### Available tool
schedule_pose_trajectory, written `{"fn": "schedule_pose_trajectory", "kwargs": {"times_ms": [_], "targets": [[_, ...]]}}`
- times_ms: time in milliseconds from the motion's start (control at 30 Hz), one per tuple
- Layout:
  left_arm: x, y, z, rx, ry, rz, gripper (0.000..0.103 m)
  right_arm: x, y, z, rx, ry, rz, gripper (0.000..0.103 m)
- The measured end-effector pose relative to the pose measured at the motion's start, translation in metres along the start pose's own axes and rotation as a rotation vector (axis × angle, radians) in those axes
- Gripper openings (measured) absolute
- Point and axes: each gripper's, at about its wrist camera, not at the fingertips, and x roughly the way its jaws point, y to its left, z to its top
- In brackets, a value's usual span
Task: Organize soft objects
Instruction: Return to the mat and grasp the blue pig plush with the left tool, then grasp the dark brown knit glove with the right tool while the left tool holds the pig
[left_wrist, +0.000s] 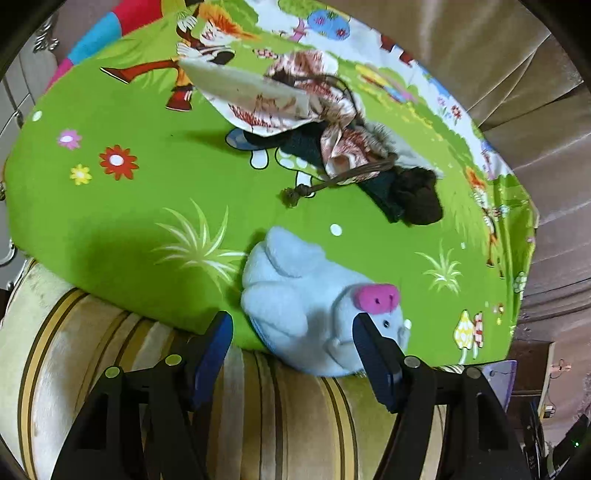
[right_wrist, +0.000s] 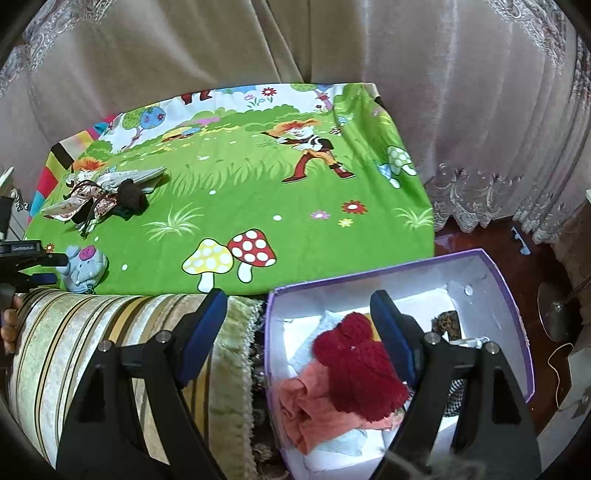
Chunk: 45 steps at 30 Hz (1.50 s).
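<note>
Green cartoon-print sheet (left_wrist: 122, 218) covers the bed; a pale blue plush pig (left_wrist: 314, 302) lies at its near edge, partly overhanging the striped cushion (left_wrist: 110, 350). Left gripper (left_wrist: 293, 334): jaws spread wide, one blue pad (left_wrist: 373, 354) touching the pig's head beside the pink snout, the other clear of the toy, so nothing is clamped. The pig's underside is hidden by the cushion edge.

Farther back lies a patterned drawstring pouch (left_wrist: 280, 99) tangled with a dark fabric item (left_wrist: 413, 195); where one ends and the other begins is hard to make out.

Right gripper (right_wrist: 297, 310): jaws wide apart and holding nothing, above a purple-rimmed box (right_wrist: 495, 280) standing beside the bed. Inside are a red knitted hat (right_wrist: 362, 373), a salmon cloth (right_wrist: 306, 410) and pale blue fabric beneath. A leopard-patterned piece (right_wrist: 447, 321) and a checked one are largely hidden behind the gripper finger. The box's near corner is cut off by the frame edge.
</note>
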Motion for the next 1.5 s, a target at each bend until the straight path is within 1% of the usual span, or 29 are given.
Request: {"fn": "schedule_pose_trajectory", "kwargs": {"times_ms": [67, 167, 267, 300, 367, 467, 533, 567, 600, 633, 667, 767, 900, 1033, 1133, 1400, 1500], "targets": [[0.006, -0.001, 0.003, -0.004, 0.013, 0.013, 0.068, 0.003, 0.002, 0.002, -0.008, 0.003, 0.007, 0.082], [0.015, -0.011, 0.005, 0.015, 0.031, 0.007, 0.068, 0.008, 0.007, 0.004, -0.016, 0.008, 0.018, 0.082], [0.021, -0.025, 0.009, 0.053, 0.016, 0.044, 0.068, 0.016, 0.011, 0.006, -0.018, 0.020, 0.033, 0.083], [0.023, -0.028, 0.011, 0.060, 0.014, 0.043, 0.068, 0.016, 0.013, 0.006, -0.020, 0.020, 0.038, 0.083], [0.026, -0.035, 0.014, 0.087, 0.007, 0.061, 0.065, 0.017, 0.018, 0.008, -0.033, 0.018, 0.046, 0.083], [0.030, -0.045, 0.019, 0.132, -0.010, 0.081, 0.057, 0.020, 0.023, 0.010, -0.045, 0.021, 0.055, 0.083], [0.029, -0.047, 0.023, 0.144, -0.026, 0.076, 0.041, 0.023, 0.028, 0.012, -0.047, 0.024, 0.067, 0.083], [0.029, -0.050, 0.025, 0.157, -0.042, 0.078, 0.038, 0.024, 0.031, 0.014, -0.051, 0.026, 0.074, 0.083], [0.030, -0.052, 0.027, 0.164, -0.050, 0.080, 0.031, 0.025, 0.034, 0.016, -0.057, 0.026, 0.079, 0.083], [0.030, -0.054, 0.028, 0.170, -0.060, 0.081, 0.018, 0.027, 0.040, 0.018, -0.069, 0.025, 0.088, 0.083], [0.031, -0.053, 0.029, 0.171, -0.069, 0.085, 0.017, 0.028, 0.045, 0.021, -0.081, 0.024, 0.097, 0.083], [0.032, -0.044, 0.032, 0.138, -0.075, 0.025, 0.017, 0.035, 0.062, 0.030, -0.113, 0.025, 0.119, 0.083], [0.028, -0.036, 0.031, 0.121, -0.090, -0.017, 0.015, 0.046, 0.092, 0.047, -0.165, 0.014, 0.162, 0.083], [0.019, -0.030, 0.030, 0.101, -0.131, -0.110, 0.014, 0.062, 0.126, 0.065, -0.219, 0.005, 0.211, 0.083], [0.011, -0.026, 0.026, 0.092, -0.157, -0.138, 0.014, 0.078, 0.150, 0.076, -0.255, 0.015, 0.244, 0.083], [-0.007, -0.013, 0.018, 0.077, -0.226, -0.196, 0.014, 0.121, 0.204, 0.100, -0.333, 0.029, 0.273, 0.082], [-0.010, -0.010, 0.018, 0.072, -0.240, -0.215, 0.014, 0.139, 0.223, 0.106, -0.371, 0.040, 0.282, 0.080]]}}
